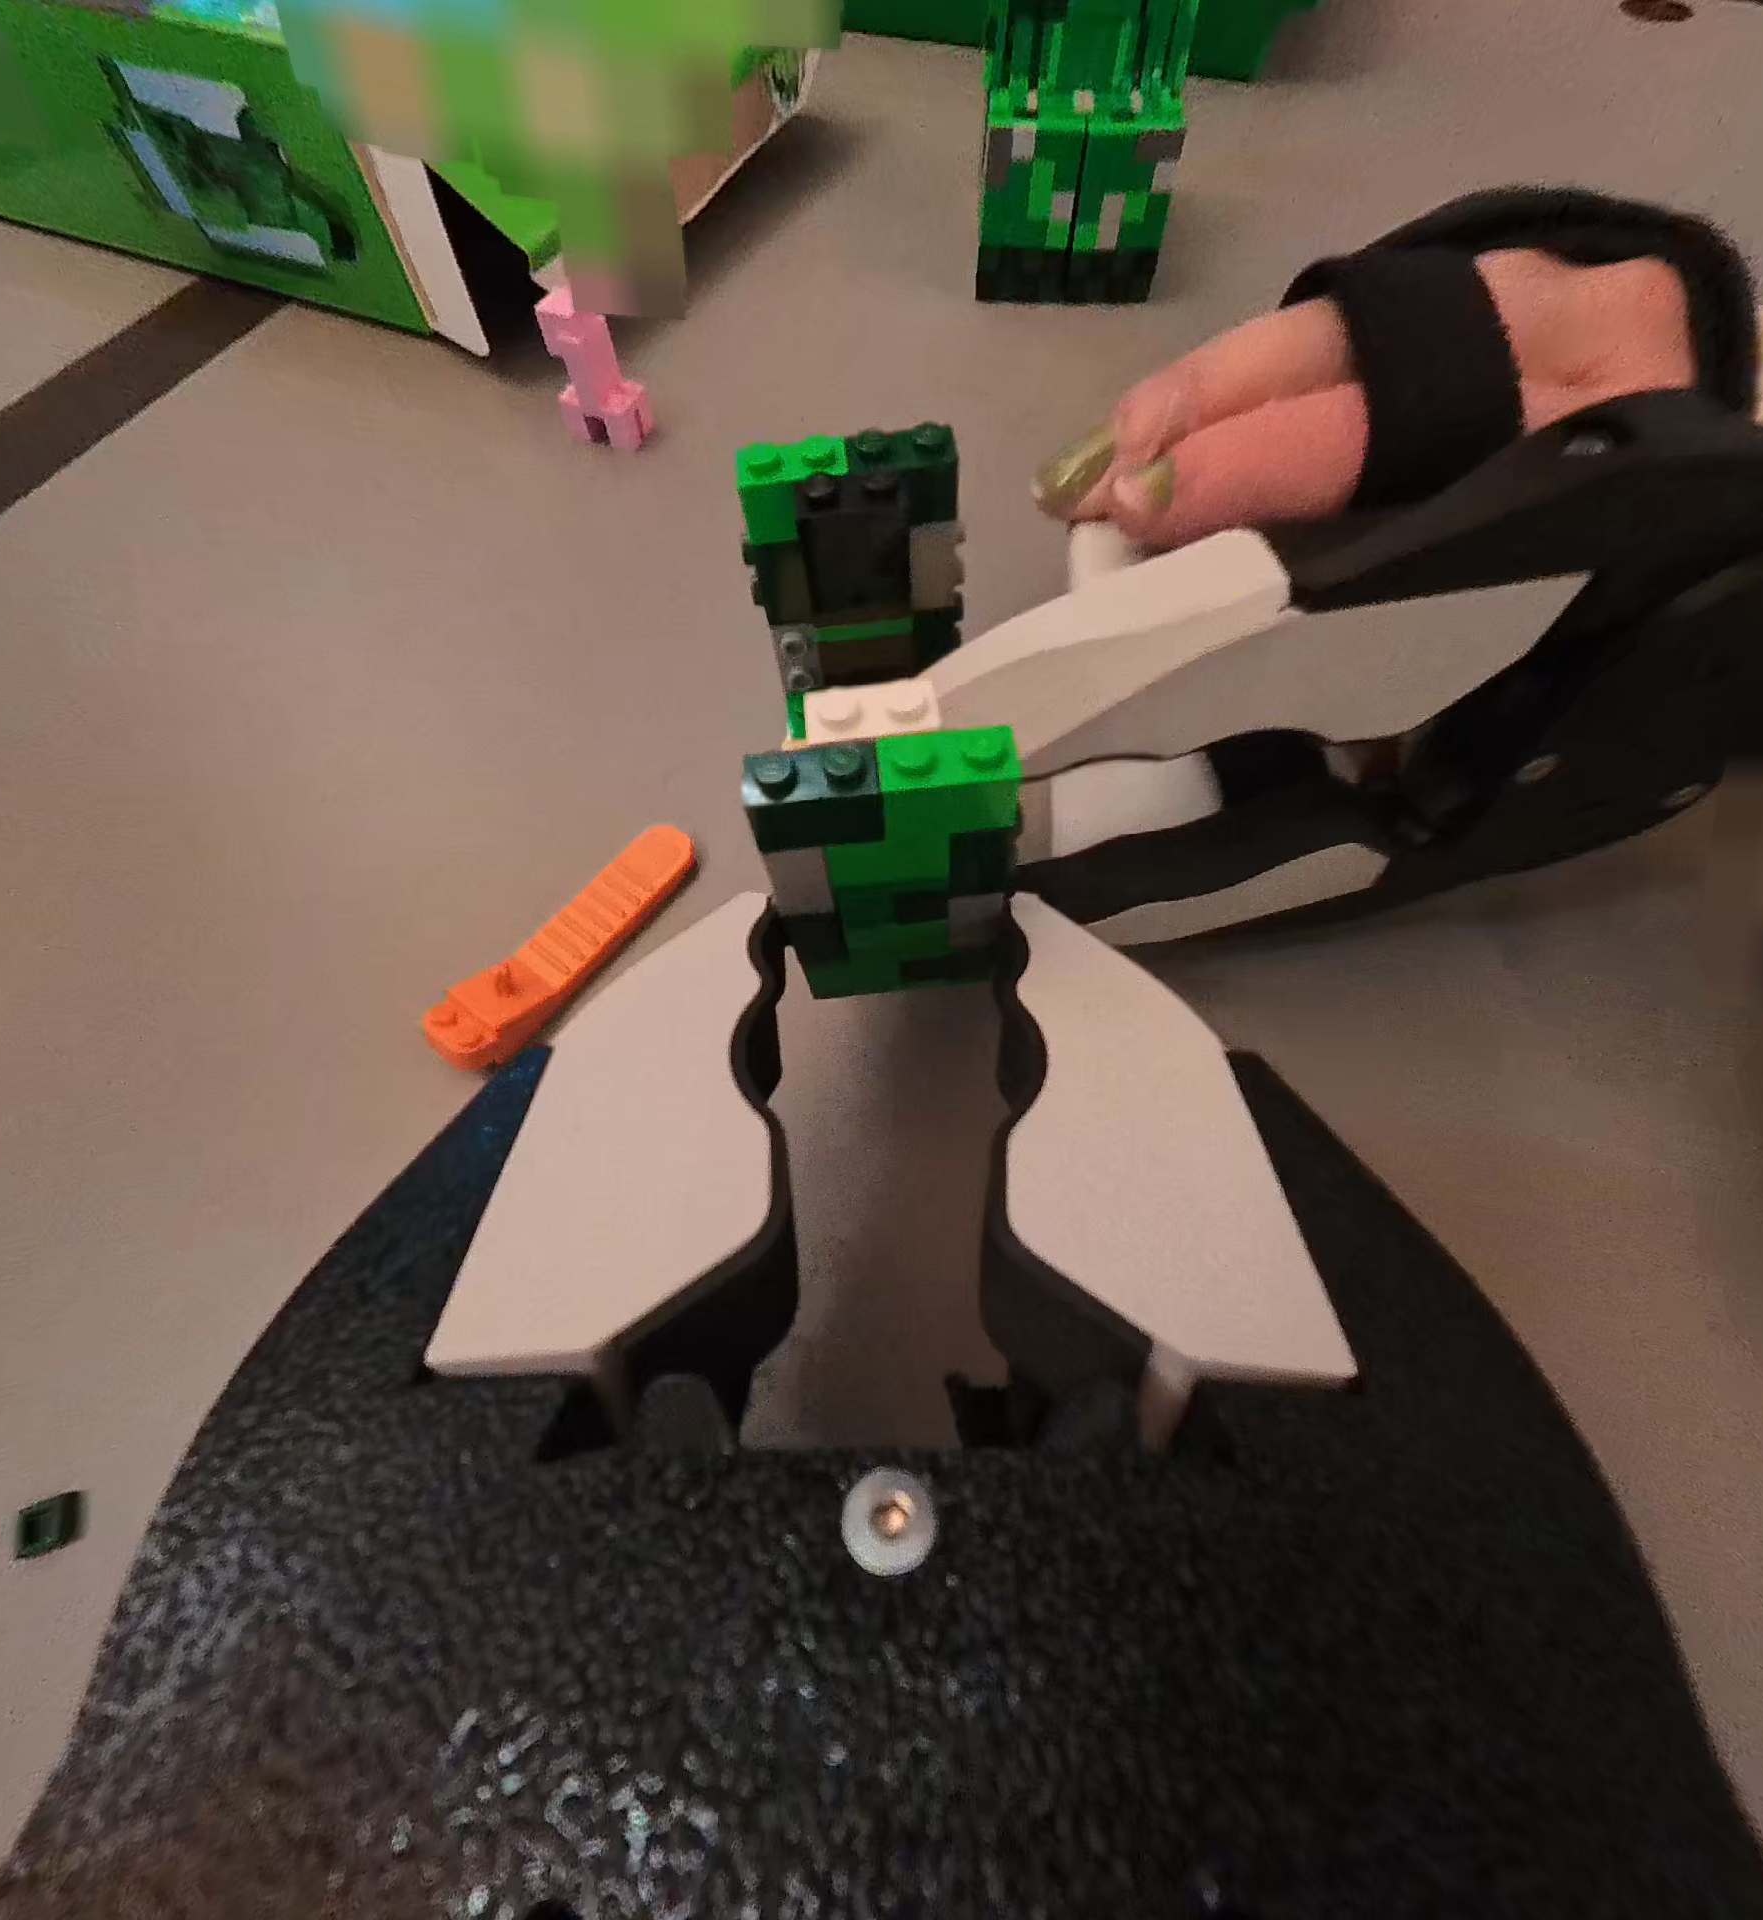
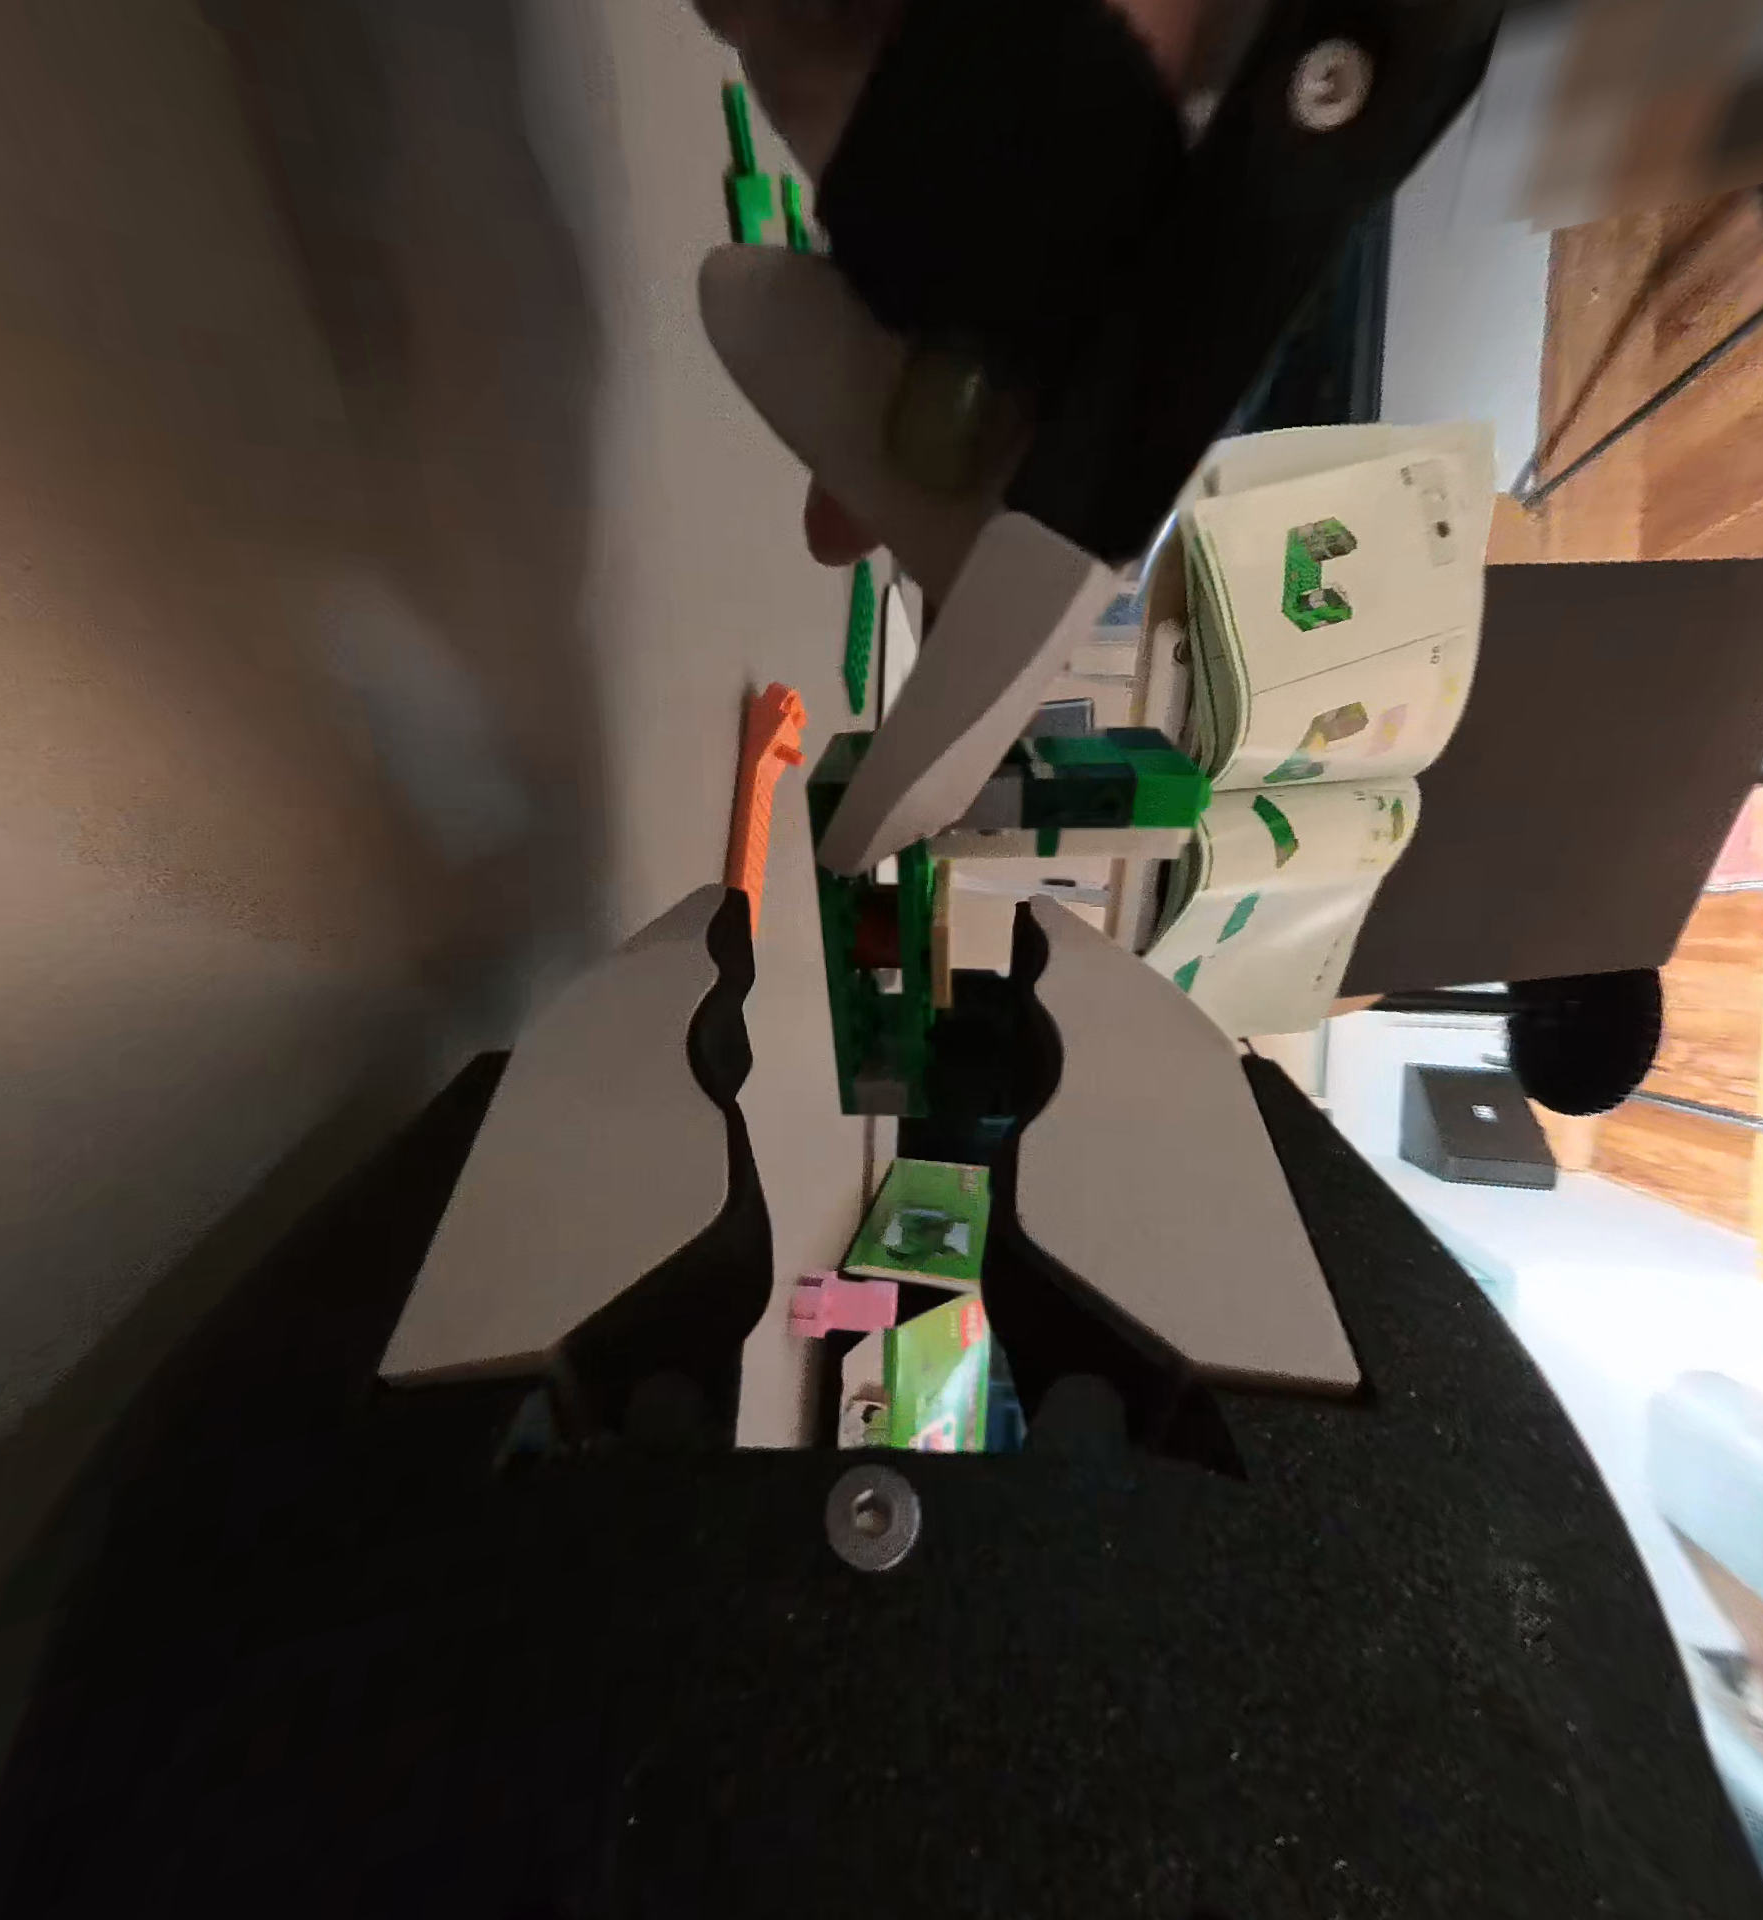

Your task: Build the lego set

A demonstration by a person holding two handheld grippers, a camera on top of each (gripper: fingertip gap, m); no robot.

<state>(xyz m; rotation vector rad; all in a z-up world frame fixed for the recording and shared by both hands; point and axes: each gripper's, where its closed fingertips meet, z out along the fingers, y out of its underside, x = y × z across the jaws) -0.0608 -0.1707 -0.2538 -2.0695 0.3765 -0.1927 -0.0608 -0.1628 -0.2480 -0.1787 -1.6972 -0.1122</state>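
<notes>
A green, dark-green and grey Lego build [image 1: 887,862] stands on the grey table, with a near wall, a far wall [image 1: 846,540] and a white brick [image 1: 877,712] between them. My left gripper [image 1: 887,935] is shut on the lower part of the near wall. My right gripper [image 2: 882,935] reaches in from the right, turned on its side. Its jaws are apart and straddle the build [image 2: 877,997] without touching it. One of its white fingers [image 1: 1064,644] lies over the white brick. A left-gripper finger [image 2: 939,707] shows in the right wrist view.
An orange brick separator [image 1: 565,945] lies left of the build. A pink figure [image 1: 602,384], a green box [image 1: 181,187] and a finished green figure [image 1: 1074,177] stand behind. A small dark piece [image 1: 51,1522] lies near left. An open instruction booklet [image 2: 1344,644] lies beyond.
</notes>
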